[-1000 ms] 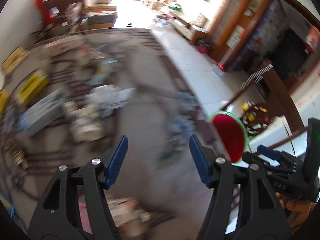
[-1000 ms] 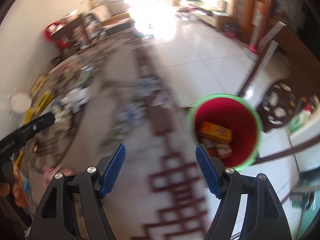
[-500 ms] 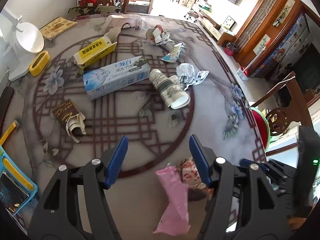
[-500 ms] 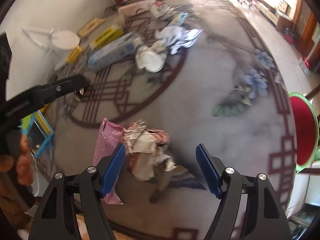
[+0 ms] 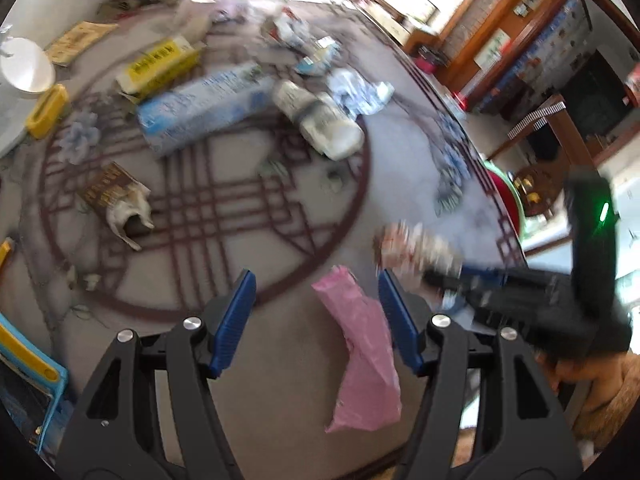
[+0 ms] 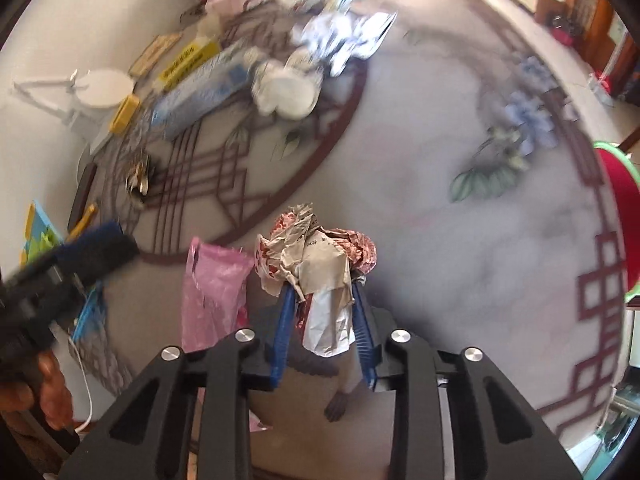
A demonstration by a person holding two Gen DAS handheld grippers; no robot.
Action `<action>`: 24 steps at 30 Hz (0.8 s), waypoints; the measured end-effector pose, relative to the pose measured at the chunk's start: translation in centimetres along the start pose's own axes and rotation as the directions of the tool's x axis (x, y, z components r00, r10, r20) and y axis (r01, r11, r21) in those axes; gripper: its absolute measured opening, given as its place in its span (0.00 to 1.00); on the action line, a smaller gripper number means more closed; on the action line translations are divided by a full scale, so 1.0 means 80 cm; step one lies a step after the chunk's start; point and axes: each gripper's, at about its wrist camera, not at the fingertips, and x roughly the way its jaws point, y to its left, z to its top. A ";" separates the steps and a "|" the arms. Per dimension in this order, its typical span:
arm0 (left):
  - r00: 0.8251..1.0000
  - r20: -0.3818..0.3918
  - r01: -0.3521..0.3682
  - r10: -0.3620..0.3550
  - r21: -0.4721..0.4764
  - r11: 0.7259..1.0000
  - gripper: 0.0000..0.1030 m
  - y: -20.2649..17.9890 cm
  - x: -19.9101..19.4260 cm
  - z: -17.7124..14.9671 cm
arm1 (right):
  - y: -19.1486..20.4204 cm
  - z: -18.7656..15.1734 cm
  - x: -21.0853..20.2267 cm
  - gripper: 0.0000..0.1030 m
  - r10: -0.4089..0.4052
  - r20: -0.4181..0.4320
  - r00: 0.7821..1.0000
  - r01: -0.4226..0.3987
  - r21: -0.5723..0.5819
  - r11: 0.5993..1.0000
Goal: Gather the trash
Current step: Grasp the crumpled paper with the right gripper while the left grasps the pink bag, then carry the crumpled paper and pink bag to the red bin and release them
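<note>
Two grippers show over the patterned round table (image 5: pixel 400 152). Nearest, the right gripper (image 6: pixel 324 328) has its blue fingers pinched on one crumpled red-and-white wrapper (image 6: pixel 316 264), held just above the tabletop; printing on it is too creased to read. The left gripper (image 5: pixel 316 320) hangs with its jaws spread wide and nothing between them. One pink plastic bag (image 5: pixel 364 360) lies flat on the table just beside the held wrapper. Farther out lie one torn brown packet (image 5: pixel 116 204), one long pale blue box (image 5: pixel 204 108) and one yellow box (image 5: pixel 160 64), both with print too blurred to read. One white paper cup (image 5: pixel 324 128) lies on its side near the blue box, with one crumpled blue-and-white foil wrapper (image 5: pixel 360 92) just beyond. At the table's right edge stands one red bin with a green rim (image 6: pixel 616 216), well apart from the held wrapper.
</note>
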 end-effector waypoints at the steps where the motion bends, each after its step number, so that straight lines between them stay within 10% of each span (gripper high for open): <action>1: 0.999 -0.027 0.022 -0.022 0.015 1.000 0.59 -0.005 0.007 -0.004 | -0.007 0.001 -0.010 0.27 -0.019 0.027 0.999 0.018 0.014 1.000; 13: 0.977 -0.178 0.134 -0.121 0.063 0.989 0.59 -0.030 0.058 -0.018 | -0.036 0.003 -0.053 0.28 -0.093 0.126 0.988 0.078 0.115 0.990; 20: 0.979 -0.173 0.115 -0.105 0.053 0.992 0.22 -0.029 0.064 -0.013 | -0.029 0.004 -0.062 0.28 -0.084 0.152 0.985 0.068 0.107 0.992; 24: 0.992 -0.096 0.092 -0.087 0.052 0.994 0.18 -0.028 0.049 0.007 | -0.024 0.006 -0.065 0.28 -0.075 0.161 0.984 0.060 0.097 0.994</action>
